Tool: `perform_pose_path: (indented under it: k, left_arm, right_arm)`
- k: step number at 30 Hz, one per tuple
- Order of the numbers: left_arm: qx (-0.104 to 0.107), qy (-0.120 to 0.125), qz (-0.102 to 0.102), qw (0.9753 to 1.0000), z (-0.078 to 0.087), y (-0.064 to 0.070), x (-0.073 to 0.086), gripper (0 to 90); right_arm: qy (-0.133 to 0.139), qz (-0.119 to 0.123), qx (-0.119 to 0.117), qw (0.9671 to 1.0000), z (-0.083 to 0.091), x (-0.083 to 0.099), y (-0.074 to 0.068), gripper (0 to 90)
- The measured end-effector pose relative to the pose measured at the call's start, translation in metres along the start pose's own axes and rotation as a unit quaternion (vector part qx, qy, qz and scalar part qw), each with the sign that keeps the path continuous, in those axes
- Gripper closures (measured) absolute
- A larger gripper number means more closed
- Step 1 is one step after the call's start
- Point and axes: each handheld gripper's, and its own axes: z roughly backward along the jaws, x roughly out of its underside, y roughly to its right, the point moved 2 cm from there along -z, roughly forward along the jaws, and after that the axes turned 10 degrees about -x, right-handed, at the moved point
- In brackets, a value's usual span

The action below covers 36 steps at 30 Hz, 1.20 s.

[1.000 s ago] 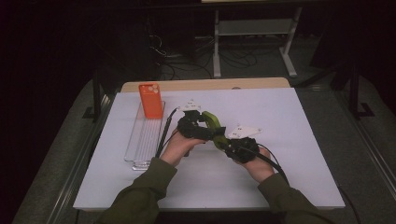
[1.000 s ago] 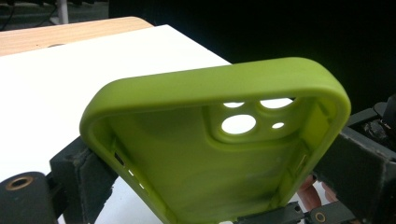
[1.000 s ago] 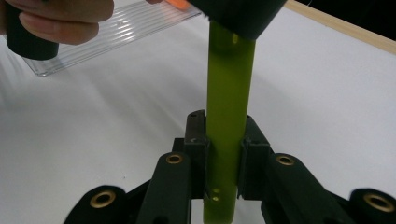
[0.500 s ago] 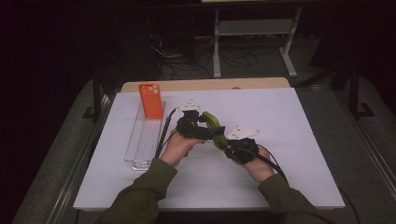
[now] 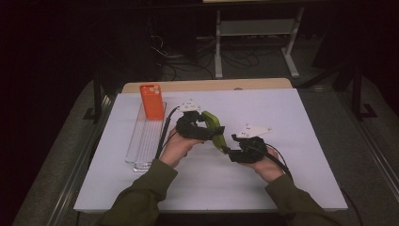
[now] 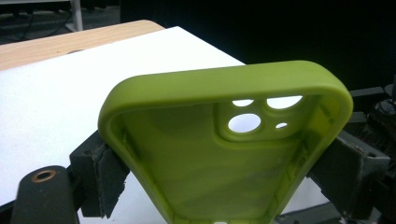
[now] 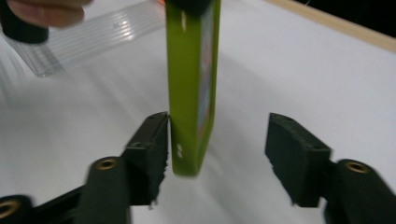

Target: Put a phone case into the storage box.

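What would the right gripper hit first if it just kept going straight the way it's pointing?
The green phone case. Its end already sits between the open jaws of the right gripper, against one jaw, so pushing on would drive them along it. Beyond it, probably the left gripper holding its other end.

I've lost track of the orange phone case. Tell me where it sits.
In the high view the orange phone case leans at the far end of the clear ribbed tray, on the table's left side, left of the left tongs.
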Motion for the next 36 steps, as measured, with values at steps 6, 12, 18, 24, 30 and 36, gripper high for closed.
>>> perform_pose_path:
  k: [6,12,18,24,30,36]
  left_arm:
    - [-0.008,0.004,0.004,1.0,0.008,-0.002,-0.009,14.2]
    - [-0.024,0.004,-0.001,0.9997,0.017,-0.011,-0.018,14.2]
    - [-0.039,0.009,-0.005,0.9992,0.03,-0.02,-0.031,14.2]
    - [-0.061,0.015,-0.009,0.998,0.044,-0.031,-0.045,14.2]
    - [-0.098,0.017,-0.014,0.9949,0.058,-0.047,-0.056,14.3]
    - [-0.136,0.024,-0.004,0.9904,0.072,-0.065,-0.065,14.3]
  right_arm:
    - [-0.027,0.0,0.004,0.9996,0.005,0.011,0.004,19.8]
    - [-0.036,0.013,0.024,0.999,0.008,0.022,0.009,11.6]
    - [-0.035,0.007,0.015,0.9993,0.011,0.032,0.009,2.3]
    - [-0.034,0.0,0.017,0.9993,0.018,0.039,0.011,1.8]
    - [-0.036,-0.004,0.023,0.9991,0.023,0.045,0.016,1.8]
    - [-0.045,0.014,0.032,0.9984,0.024,0.046,0.023,1.8]
